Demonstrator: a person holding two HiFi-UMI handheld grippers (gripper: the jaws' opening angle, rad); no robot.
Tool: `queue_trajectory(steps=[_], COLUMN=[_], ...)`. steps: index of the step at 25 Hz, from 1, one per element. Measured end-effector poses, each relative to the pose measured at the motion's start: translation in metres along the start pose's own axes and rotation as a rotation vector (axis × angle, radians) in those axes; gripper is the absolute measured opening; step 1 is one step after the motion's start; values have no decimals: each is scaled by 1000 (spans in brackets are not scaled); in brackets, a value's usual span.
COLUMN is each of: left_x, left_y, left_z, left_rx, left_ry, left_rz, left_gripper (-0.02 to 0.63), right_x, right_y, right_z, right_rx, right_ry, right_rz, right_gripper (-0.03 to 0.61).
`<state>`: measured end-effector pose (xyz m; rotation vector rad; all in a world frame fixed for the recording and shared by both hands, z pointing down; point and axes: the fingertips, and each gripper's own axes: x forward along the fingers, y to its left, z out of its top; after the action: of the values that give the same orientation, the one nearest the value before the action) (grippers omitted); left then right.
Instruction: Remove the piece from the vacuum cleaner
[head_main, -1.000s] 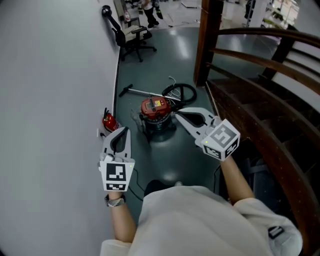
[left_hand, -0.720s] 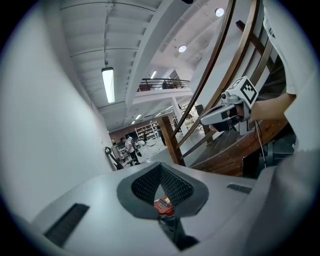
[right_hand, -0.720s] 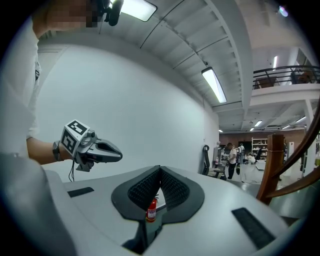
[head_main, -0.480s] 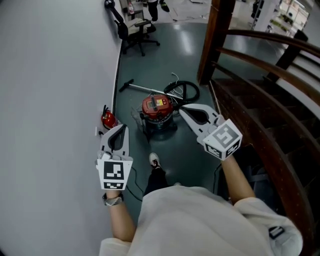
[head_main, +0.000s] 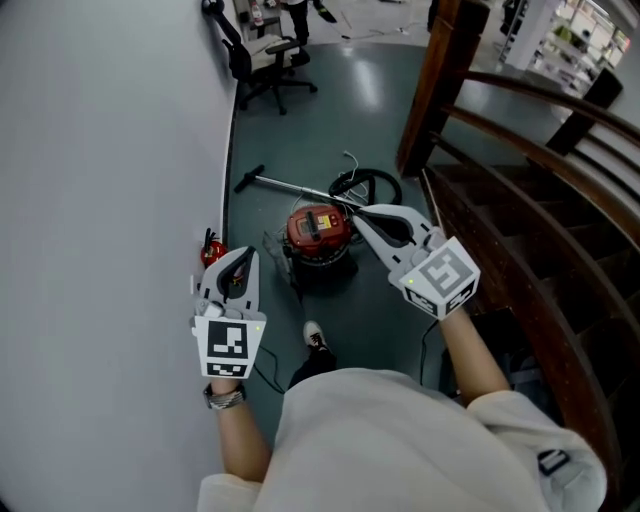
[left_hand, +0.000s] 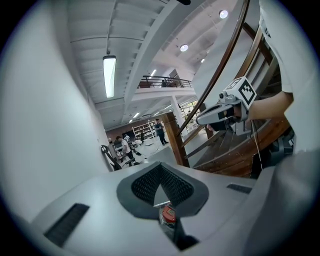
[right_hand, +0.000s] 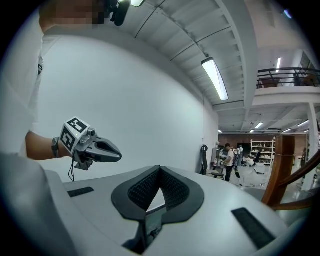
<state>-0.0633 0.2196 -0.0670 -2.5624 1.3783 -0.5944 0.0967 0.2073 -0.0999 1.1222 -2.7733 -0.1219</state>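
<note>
Down on the grey floor ahead of me stands the red canister vacuum cleaner (head_main: 318, 232), upright. Its black hose (head_main: 368, 183) is coiled behind it, and a metal wand (head_main: 290, 185) lies toward the white wall (head_main: 110, 150). My left gripper (head_main: 242, 258) and right gripper (head_main: 362, 213) are both up in the air, jaws fully closed, gripping nothing. The right tip overlaps the vacuum's right edge in the head view. The left is by the wall, near a small red object (head_main: 212, 252). A wooden stair railing (head_main: 520, 130) runs on my right.

Vacuum cleaner (head_main: 318, 230) red-topped — floor (head_main: 300, 140) dark grey-green — wall (head_main: 100, 150) white, stair post (head_main: 440, 80) brown.
</note>
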Motion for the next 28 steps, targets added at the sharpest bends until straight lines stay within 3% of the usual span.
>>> queue_trajectory(steps=[16,23,28], left_x=[68,99,125], left_y=[78,110,125], left_z=[-36,-72,-94], left_rx=[-22,-65,-84], left_ry=[49,92,108], left_rz=[-38,-46,-78], left_gripper=[-2,-2,-2], right_x=[100,146,173], right_y=[-47,-55,-65], right_z=[-11,-40,-60], right_rx=[50,-6,23], right_ry=[0,93,130], right_rz=[-38,-40,-61], right_gripper=[29,30,29])
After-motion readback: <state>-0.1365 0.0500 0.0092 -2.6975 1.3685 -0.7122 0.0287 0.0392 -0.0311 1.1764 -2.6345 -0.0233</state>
